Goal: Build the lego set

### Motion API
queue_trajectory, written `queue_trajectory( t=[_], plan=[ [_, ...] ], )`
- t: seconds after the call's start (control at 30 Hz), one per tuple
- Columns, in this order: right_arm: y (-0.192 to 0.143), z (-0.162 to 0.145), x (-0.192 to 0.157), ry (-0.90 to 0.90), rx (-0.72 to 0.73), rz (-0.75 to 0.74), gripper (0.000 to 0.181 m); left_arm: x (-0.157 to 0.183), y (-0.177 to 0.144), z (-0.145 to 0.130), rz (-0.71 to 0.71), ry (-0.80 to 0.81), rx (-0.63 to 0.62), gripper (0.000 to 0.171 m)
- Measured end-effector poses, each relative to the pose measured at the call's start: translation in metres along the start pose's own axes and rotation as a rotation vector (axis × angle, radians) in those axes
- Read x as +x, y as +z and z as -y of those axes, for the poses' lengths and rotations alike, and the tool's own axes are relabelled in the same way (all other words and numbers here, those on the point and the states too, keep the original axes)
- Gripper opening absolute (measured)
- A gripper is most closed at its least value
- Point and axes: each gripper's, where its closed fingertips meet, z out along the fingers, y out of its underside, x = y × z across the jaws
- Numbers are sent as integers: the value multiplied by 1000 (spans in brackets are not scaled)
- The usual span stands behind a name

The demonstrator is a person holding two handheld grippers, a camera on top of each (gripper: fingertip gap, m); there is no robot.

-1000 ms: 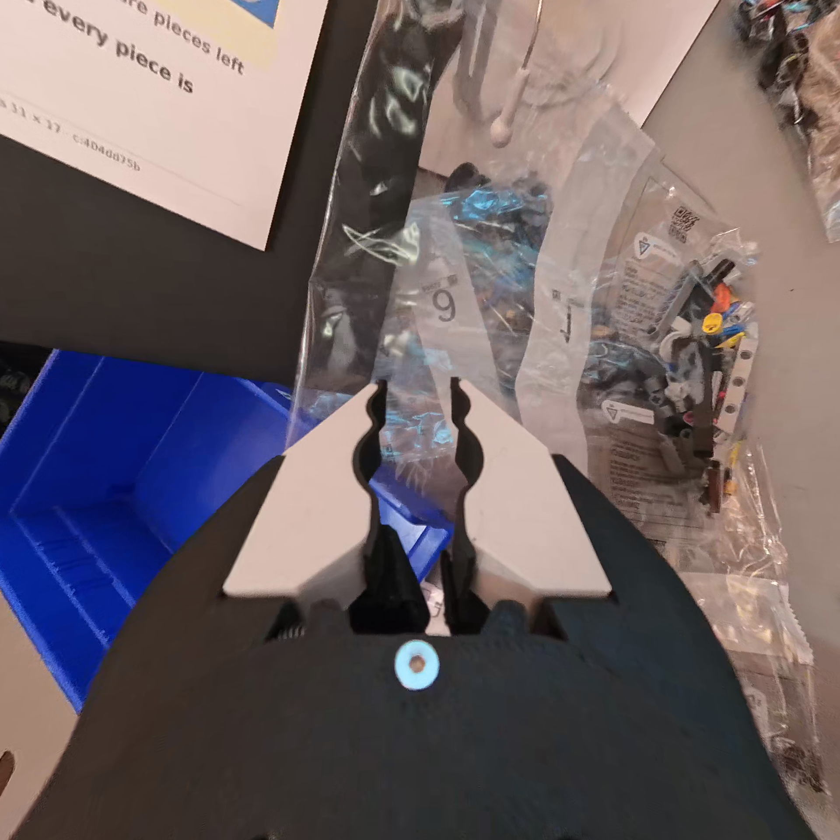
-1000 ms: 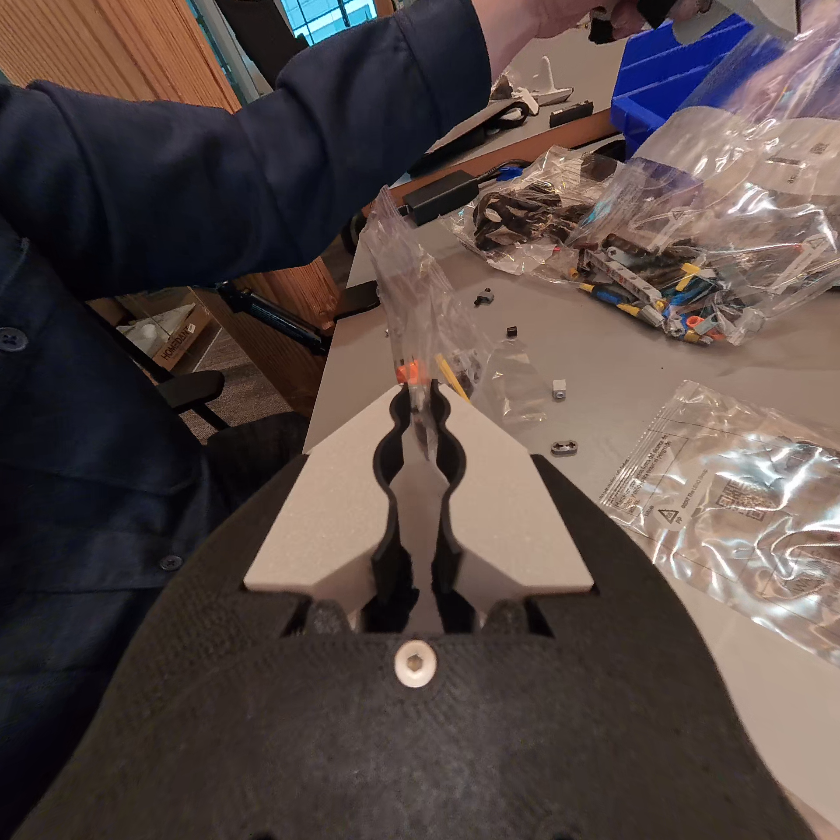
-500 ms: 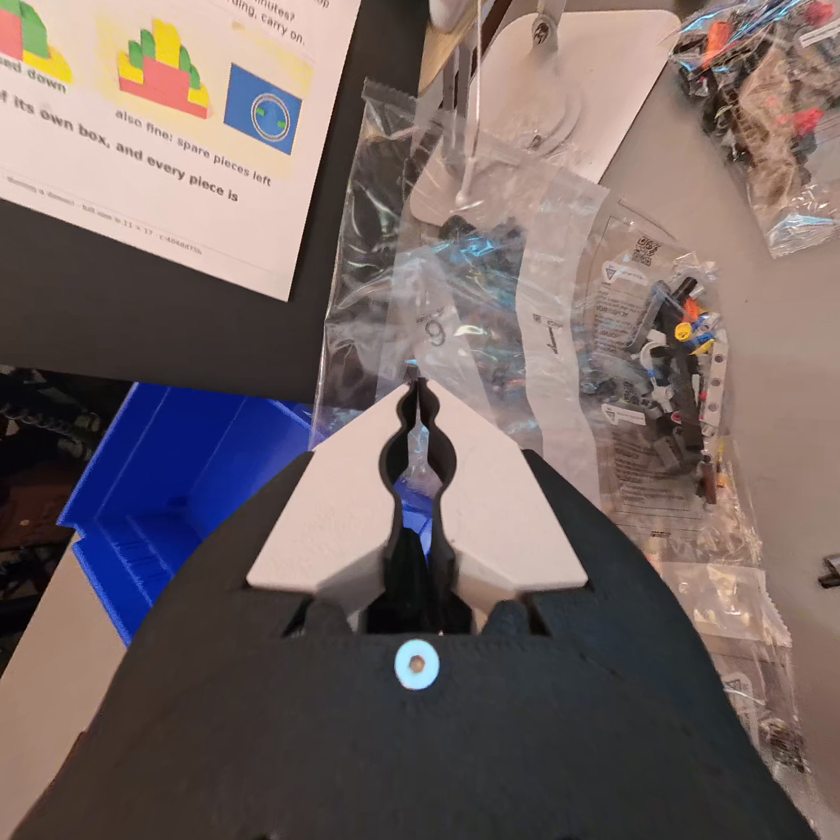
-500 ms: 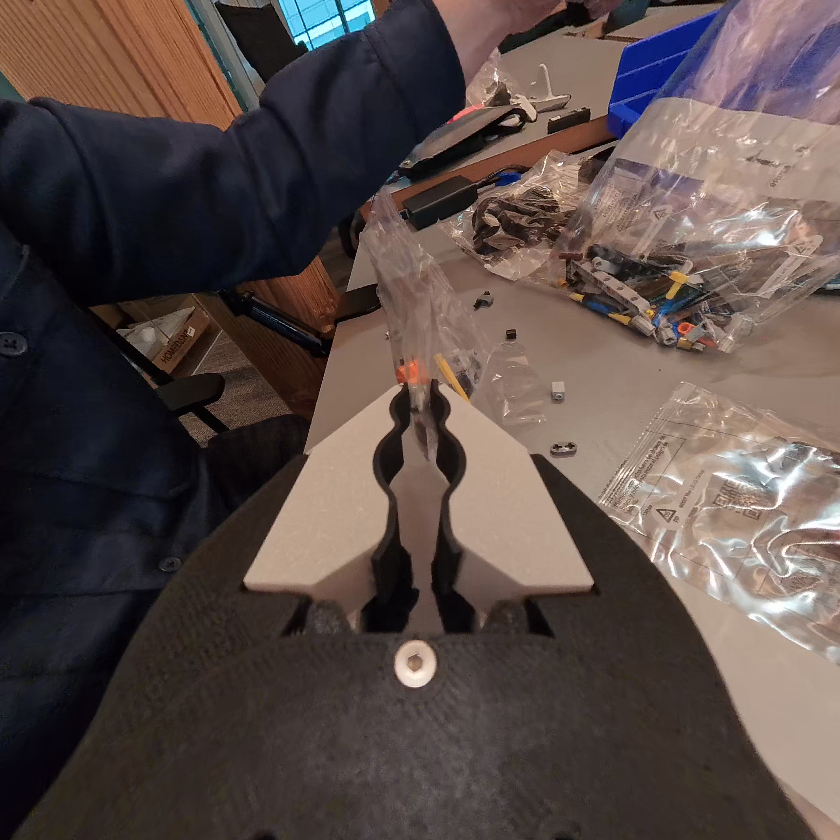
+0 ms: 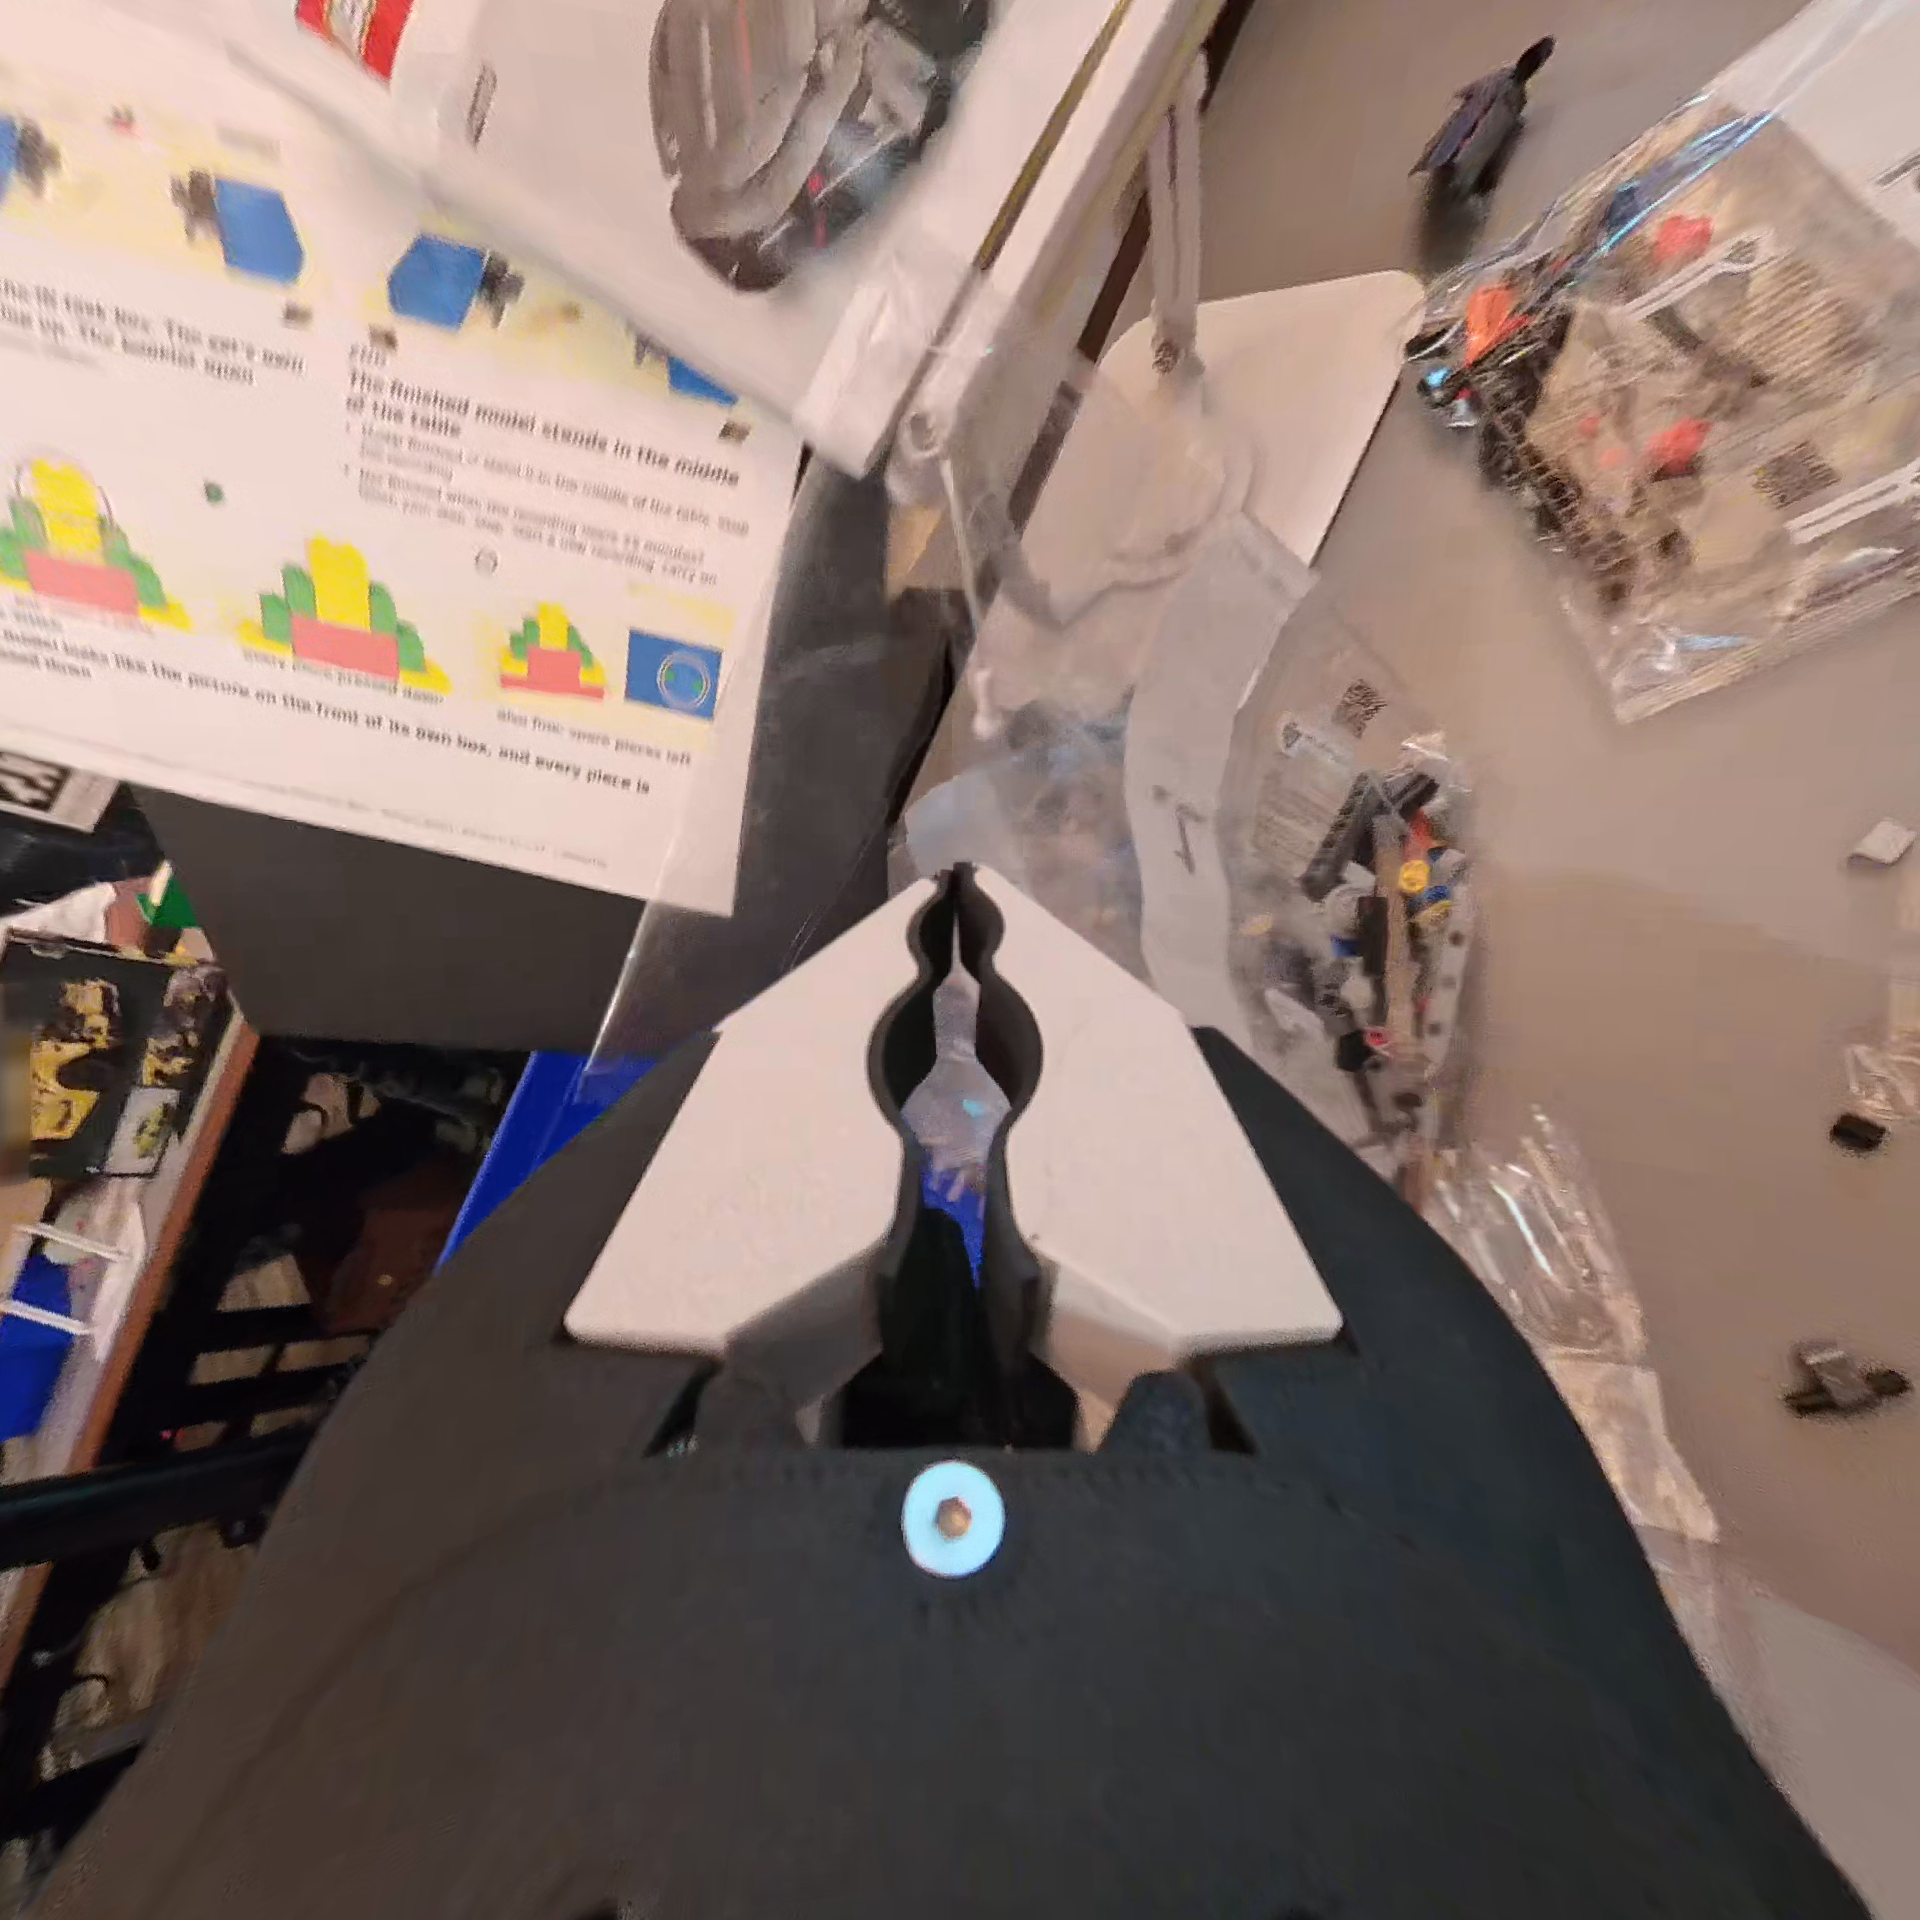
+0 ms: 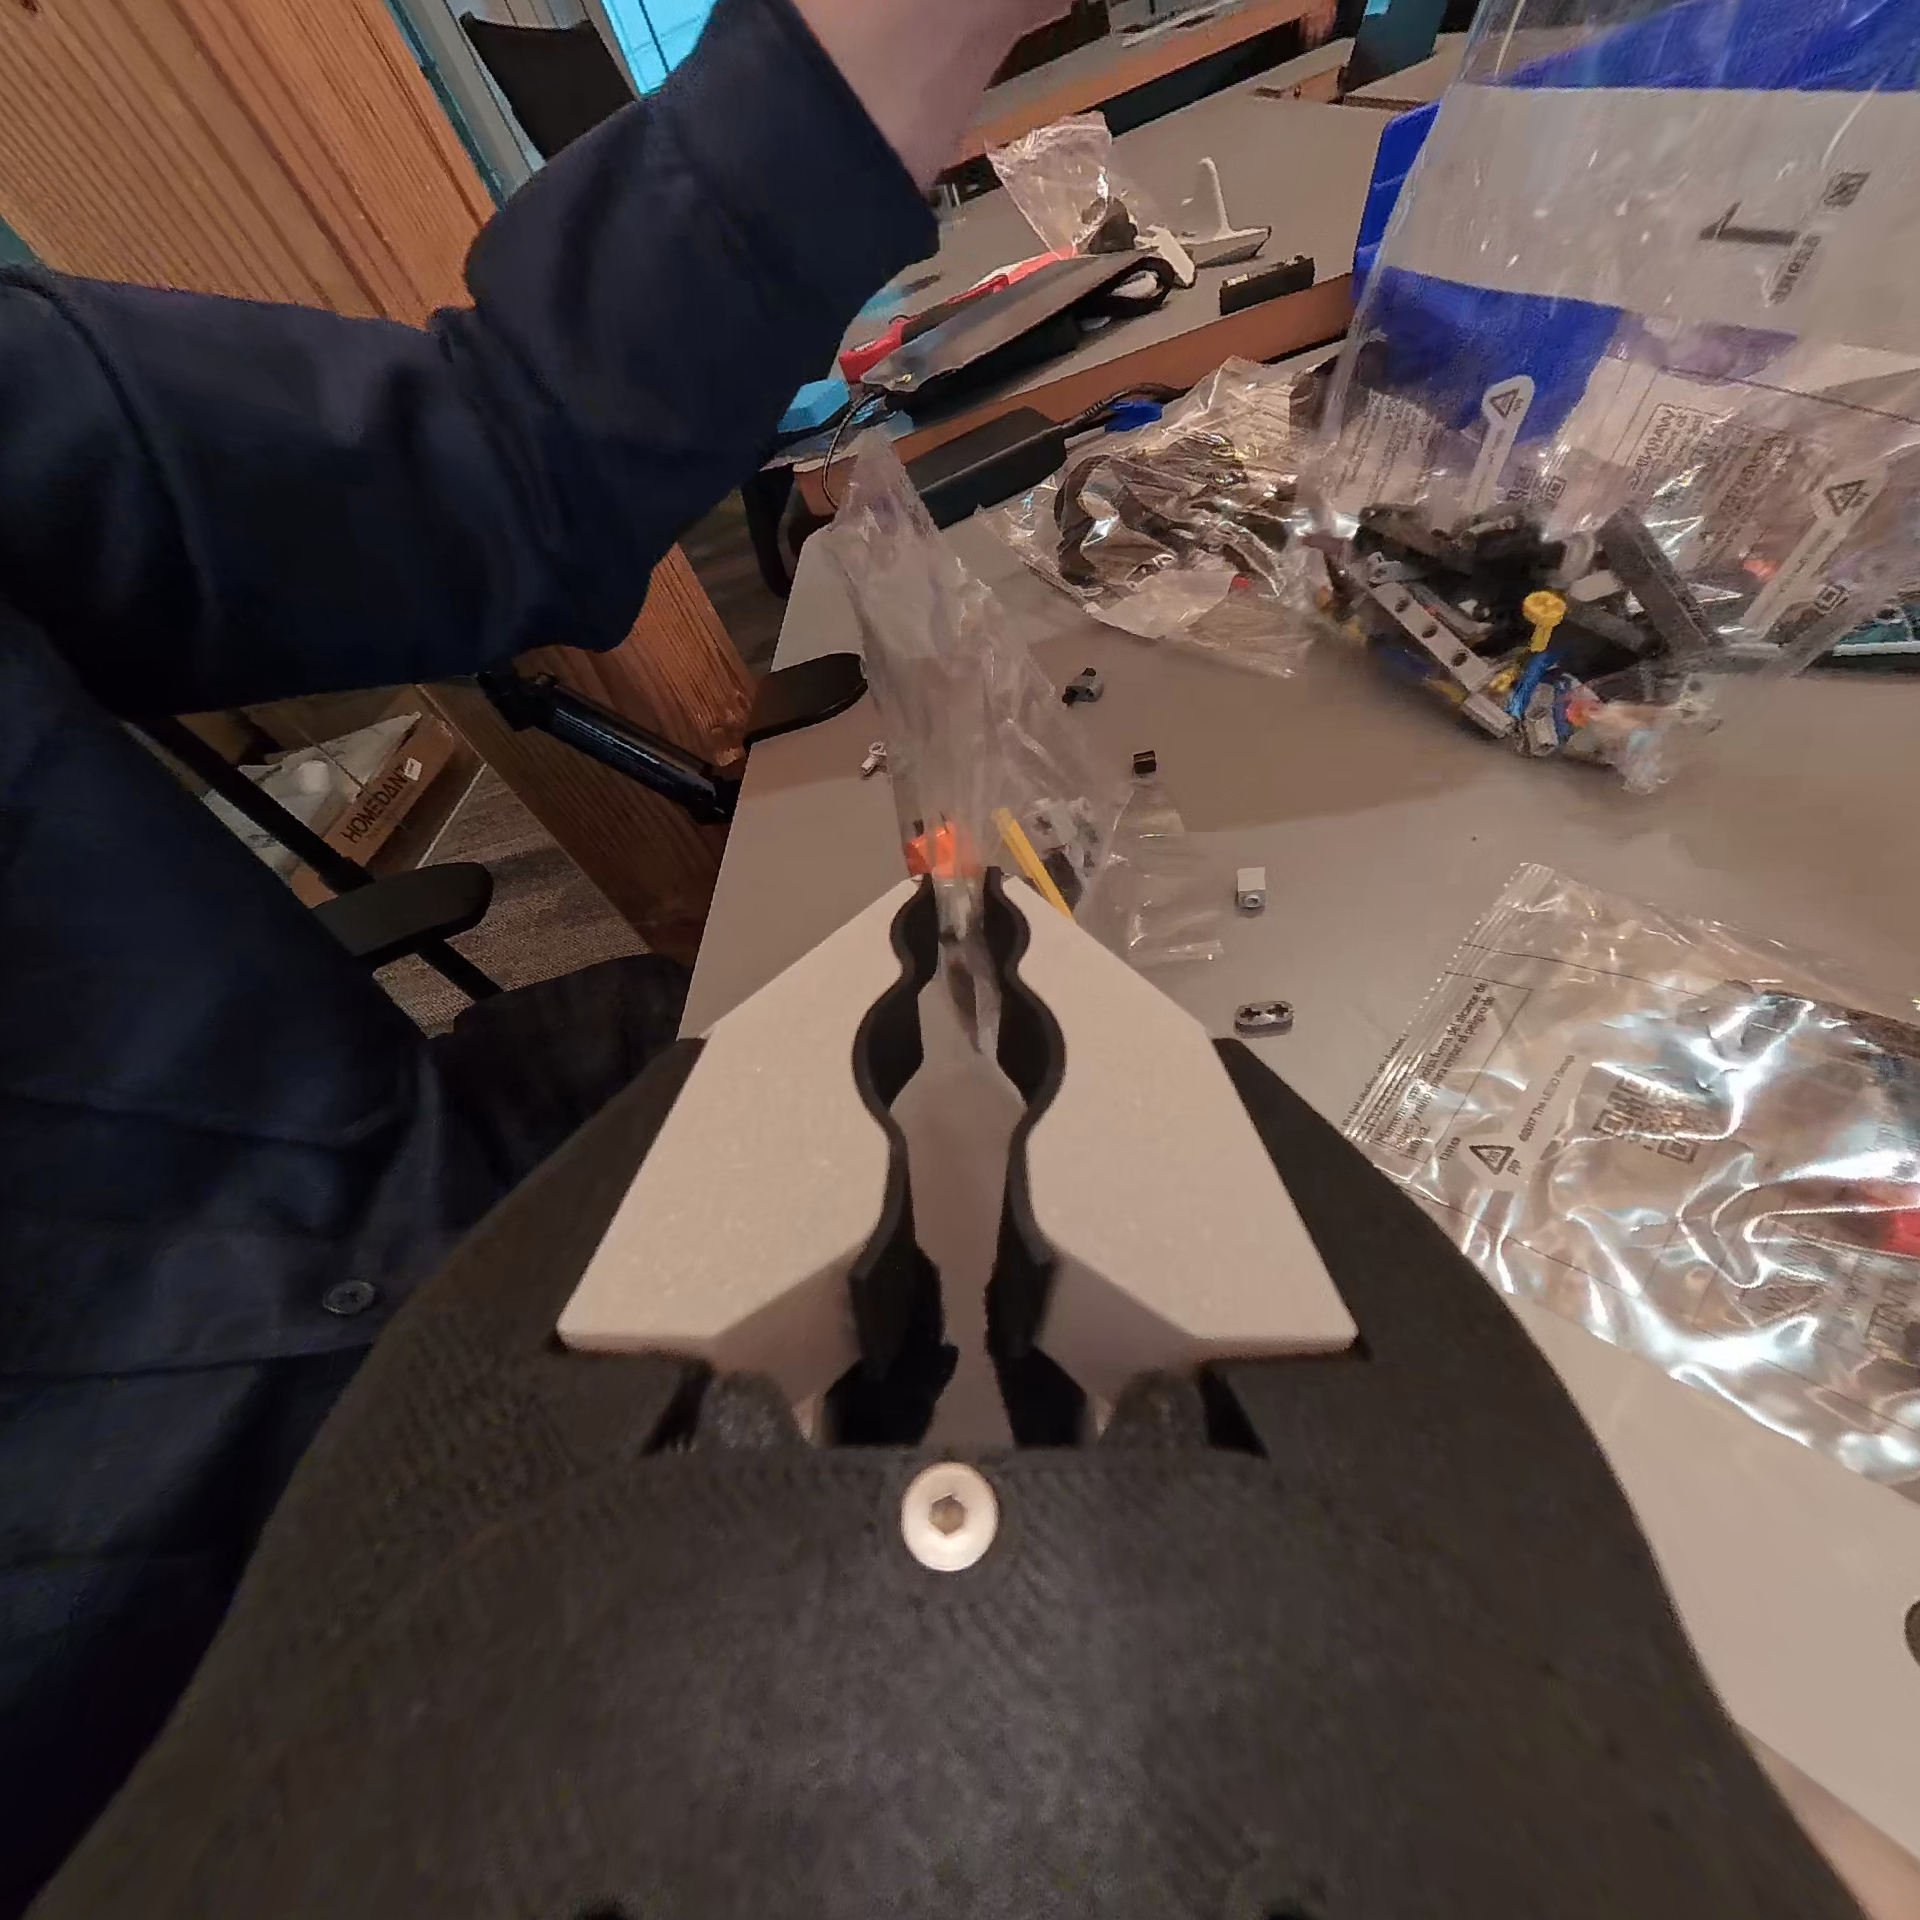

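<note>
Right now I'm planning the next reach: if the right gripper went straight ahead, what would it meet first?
The right gripper is already shut on a small clear bag that rises ahead of its tips. Beyond that, the grey table with loose pieces probably comes next; depth is unclear.

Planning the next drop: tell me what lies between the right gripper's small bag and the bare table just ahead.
Nothing visible does. The right gripper holds the small bag above the grey table, where only loose pieces lie.

Left hand-held gripper (image 5: pixel 957 883) clamps clear bag (image 5: pixel 1195 748) edge.
</note>
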Motion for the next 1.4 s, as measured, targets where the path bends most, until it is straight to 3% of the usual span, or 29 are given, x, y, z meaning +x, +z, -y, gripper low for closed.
queue_trajectory(
  t=[0.3, 0.67, 1.13, 1.4],
  plan=[
    [3, -3, 3, -5, -19, -19, 5, 63, -27, 32, -60, 92, 12, 0],
    [3, 4, -5, -20, -5, -13, 6, 100, -54, 32, -130, 47, 11, 0],
    [21, 14, -19, -53, -18, 27, 6, 148, -75, 36, -393, -118, 46, 0],
    [45, 18, -23, -69, -34, 45, 6, 157, -69, 29, -409, -196, 31, 0]
  ],
)
